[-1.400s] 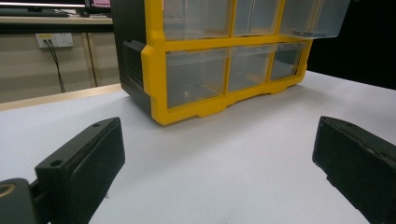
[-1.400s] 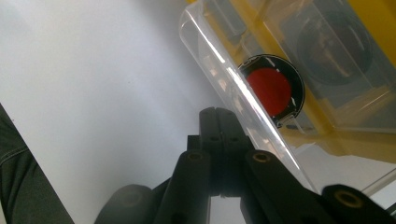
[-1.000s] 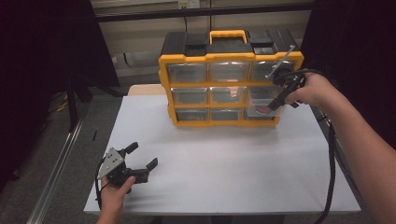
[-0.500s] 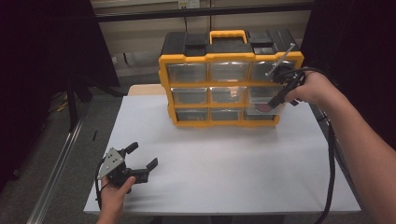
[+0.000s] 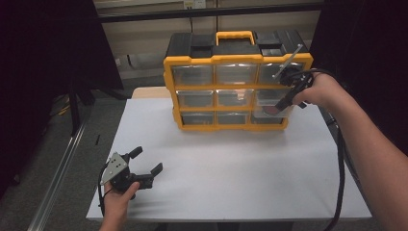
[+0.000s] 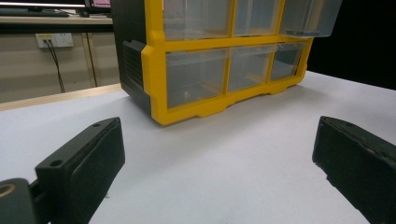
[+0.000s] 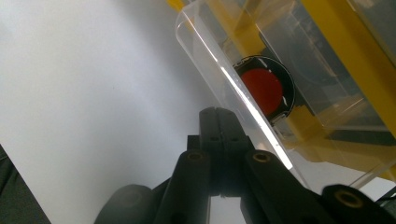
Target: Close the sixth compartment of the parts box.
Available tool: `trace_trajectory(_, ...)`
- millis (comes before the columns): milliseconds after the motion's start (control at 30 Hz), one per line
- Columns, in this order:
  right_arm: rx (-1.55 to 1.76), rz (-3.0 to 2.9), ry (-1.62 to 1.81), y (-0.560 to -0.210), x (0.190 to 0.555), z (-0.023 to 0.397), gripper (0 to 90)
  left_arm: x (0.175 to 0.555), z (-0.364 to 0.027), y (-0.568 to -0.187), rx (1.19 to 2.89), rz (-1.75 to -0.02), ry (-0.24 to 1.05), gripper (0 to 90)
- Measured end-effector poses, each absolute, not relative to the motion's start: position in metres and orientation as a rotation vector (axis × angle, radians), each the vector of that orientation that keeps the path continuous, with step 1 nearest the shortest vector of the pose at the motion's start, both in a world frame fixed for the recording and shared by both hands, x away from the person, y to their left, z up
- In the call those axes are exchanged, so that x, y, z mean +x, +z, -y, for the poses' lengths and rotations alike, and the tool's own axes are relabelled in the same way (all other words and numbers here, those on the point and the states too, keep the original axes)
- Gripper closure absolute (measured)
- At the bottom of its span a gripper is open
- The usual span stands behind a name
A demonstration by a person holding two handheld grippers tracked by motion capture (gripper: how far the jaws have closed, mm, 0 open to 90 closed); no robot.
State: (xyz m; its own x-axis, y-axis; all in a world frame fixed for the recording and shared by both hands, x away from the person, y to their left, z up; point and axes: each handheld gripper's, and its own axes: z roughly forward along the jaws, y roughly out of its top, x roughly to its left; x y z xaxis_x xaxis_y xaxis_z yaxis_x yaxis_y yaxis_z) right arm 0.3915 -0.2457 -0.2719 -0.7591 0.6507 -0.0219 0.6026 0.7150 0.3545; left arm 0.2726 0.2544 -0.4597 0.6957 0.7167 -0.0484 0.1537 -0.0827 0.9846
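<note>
fingers of right gripper (image 7: pixel 219 116) pressed together at clear drawer (image 7: pixel 243 102); left gripper (image 5: pixel 144 166) spread.

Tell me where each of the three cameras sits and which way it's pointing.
High view: above the table's near edge, looking forward and down at the organizer; both forearms show.
Left gripper view: low over the table, facing the organizer; open jaws.
Right gripper view: at the clear drawer holding a red disc; shut jaws.
Shared: the organizer.
</note>
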Motion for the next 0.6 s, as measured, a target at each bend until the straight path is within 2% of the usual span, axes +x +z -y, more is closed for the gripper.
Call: trace_trajectory(600,1.02,-2.771,0.497,-0.2719,0.3931,0.2453,90.0,0.2725,-0.2552,-0.4593,1.618,-0.721,0.551,2.6)
